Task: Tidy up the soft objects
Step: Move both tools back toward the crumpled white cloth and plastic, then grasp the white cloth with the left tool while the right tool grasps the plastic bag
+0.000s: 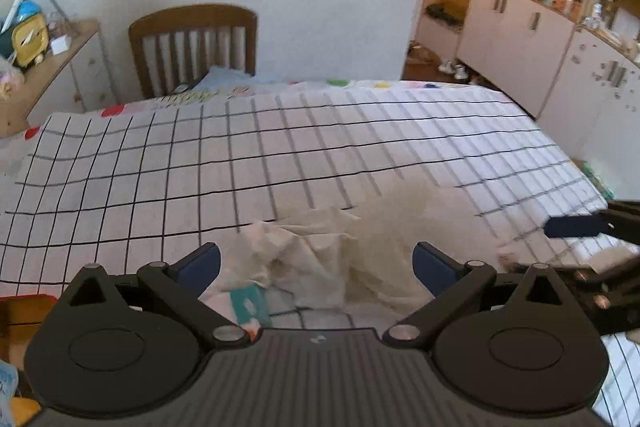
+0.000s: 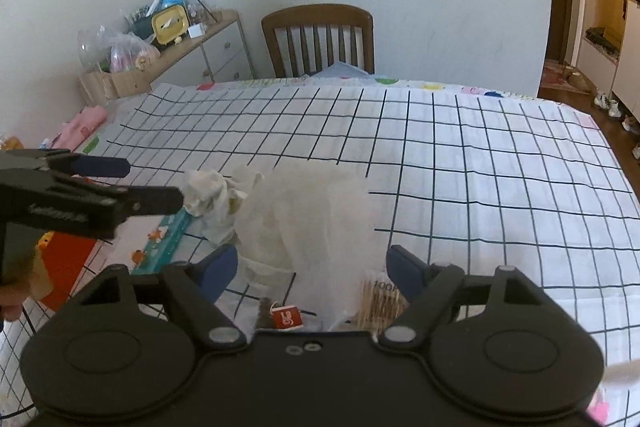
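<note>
On the white tablecloth with a black grid (image 2: 480,155), a crumpled cream cloth (image 1: 304,259) lay near the front edge, with a sheer white mesh fabric (image 2: 316,211) bunched just to its right. The left gripper (image 1: 316,263) stood wide open over the cream cloth, its blue pads clear of it. The right gripper (image 2: 312,267) was also spread wide, the mesh lying between its fingers without being pinched. A brown wooden slatted chair (image 2: 320,39) stood at the far side.
</note>
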{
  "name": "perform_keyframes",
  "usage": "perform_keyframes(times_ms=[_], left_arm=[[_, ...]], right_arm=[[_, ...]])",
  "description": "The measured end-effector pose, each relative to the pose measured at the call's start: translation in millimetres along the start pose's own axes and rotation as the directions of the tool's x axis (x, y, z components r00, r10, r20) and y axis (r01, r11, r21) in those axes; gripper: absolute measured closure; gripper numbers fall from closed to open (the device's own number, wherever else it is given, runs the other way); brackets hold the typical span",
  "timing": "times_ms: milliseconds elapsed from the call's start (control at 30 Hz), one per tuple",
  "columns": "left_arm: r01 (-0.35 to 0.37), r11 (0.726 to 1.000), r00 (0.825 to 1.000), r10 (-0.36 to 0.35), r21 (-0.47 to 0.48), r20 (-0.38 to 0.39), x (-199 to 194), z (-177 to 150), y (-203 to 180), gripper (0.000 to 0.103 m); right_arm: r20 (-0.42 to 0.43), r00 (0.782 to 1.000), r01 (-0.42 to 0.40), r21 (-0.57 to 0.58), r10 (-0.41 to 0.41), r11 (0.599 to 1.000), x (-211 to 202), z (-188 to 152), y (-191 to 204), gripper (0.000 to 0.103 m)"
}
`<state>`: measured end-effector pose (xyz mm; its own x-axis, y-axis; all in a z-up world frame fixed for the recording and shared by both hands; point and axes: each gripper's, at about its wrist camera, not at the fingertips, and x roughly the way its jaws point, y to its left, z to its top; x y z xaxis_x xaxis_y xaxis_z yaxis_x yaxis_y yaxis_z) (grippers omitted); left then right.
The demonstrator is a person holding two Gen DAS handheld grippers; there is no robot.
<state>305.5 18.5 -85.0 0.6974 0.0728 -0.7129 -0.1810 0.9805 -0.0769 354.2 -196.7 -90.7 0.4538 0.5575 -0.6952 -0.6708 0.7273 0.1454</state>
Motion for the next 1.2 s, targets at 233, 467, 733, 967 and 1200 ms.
perform_keyframes(times_ms=[233, 467, 733, 967, 1200], left_arm=[[-0.014, 1.000, 0.998, 0.013, -0.011, -0.057, 41, 8, 14, 0.000], [-0.018, 1.000, 0.995, 0.017, -0.018, -0.099, 72, 12, 21, 0.000], [-0.023, 0.999, 0.987, 0.019, -0.027, -0.158, 99, 10, 26, 0.001], [0.009, 1.000, 0.987, -0.008, 0.007, -0.163, 103, 9, 17, 0.031], [0.048, 0.999, 0.988, -0.050, -0.015, -0.145, 100, 11, 16, 0.072]], right_arm=[[-0.037, 0.999, -0.001, -0.013, 0.001, 1.000, 23, 7, 0, 0.024], [-0.086, 0.996, 0.016, -0.002, -0.016, 1.000, 45, 9, -3, 0.026], [-0.128, 0.991, 0.038, -0.022, -0.040, 0.999, 66, 7, 2, 0.042], [-0.122, 0.991, 0.057, -0.035, -0.061, 0.998, 66, 6, 2, 0.065], [-0.094, 0.993, 0.065, -0.055, -0.070, 0.996, 60, 4, 7, 0.088]])
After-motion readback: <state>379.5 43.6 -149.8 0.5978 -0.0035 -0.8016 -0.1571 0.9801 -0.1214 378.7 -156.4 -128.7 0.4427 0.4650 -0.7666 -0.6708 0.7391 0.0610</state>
